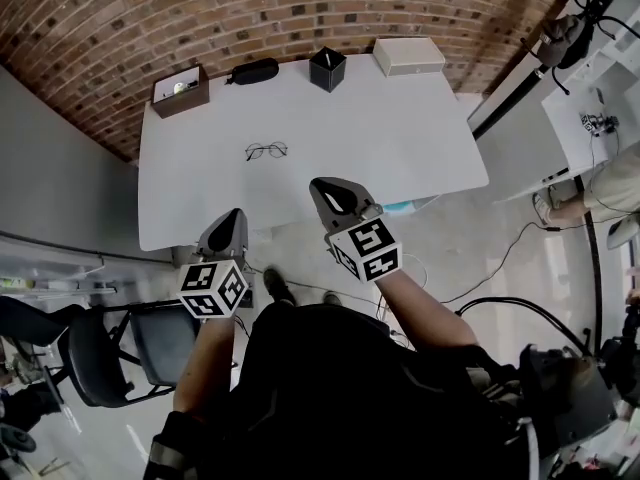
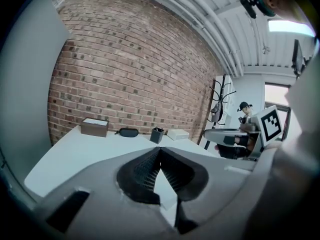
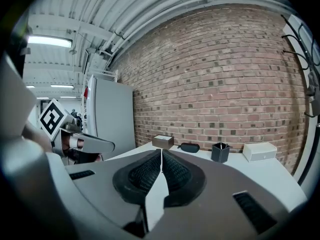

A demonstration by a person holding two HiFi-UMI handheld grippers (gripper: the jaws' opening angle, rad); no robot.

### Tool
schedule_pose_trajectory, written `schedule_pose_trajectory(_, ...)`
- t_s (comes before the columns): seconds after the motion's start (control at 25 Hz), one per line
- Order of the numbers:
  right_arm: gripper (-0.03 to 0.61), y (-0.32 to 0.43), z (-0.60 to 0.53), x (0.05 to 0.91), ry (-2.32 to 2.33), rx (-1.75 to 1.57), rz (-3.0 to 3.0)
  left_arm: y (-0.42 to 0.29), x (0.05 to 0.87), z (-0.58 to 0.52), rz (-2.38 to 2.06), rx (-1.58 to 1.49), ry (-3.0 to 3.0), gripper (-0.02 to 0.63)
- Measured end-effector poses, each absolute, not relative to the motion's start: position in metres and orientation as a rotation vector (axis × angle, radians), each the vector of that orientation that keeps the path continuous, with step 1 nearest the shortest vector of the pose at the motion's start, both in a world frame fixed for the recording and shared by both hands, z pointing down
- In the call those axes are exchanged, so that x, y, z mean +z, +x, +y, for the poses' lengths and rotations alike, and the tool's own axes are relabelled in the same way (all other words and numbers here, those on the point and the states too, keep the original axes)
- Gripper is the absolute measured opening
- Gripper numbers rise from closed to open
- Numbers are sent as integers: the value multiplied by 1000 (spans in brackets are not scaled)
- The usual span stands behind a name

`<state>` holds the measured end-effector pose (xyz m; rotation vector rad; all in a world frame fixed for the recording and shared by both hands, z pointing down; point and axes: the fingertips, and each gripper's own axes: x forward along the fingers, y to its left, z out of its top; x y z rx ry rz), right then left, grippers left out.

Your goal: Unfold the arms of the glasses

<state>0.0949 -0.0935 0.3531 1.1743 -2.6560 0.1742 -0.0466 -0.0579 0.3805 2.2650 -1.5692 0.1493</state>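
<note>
The thin-framed glasses point(image 1: 267, 150) lie on the white table point(image 1: 420, 138), left of its middle; I cannot tell how their arms stand. Both grippers hover at the table's near edge, well short of the glasses. In the head view my left gripper point(image 1: 235, 214) is at the front left corner, its jaws together with nothing between them. My right gripper point(image 1: 322, 184) is over the front edge, also shut and empty. Neither gripper view shows the glasses. The left gripper's point(image 2: 160, 149) tips meet, and so do the right gripper's point(image 3: 161, 150).
Along the table's far edge, by the brick wall, stand a brown box point(image 1: 180, 91), a black glasses case point(image 1: 253, 71), a black pen holder point(image 1: 327, 69) and a white box point(image 1: 408, 56). A chair point(image 1: 100, 353) stands at my left and cables point(image 1: 500, 258) lie on the floor at right.
</note>
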Motion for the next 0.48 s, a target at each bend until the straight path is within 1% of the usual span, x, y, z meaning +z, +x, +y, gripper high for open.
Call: schedule_pose_trajectory(0.48,9,41,-173,404,1233,241,-2484,-107,419,-151,-1462,177,2265,11)
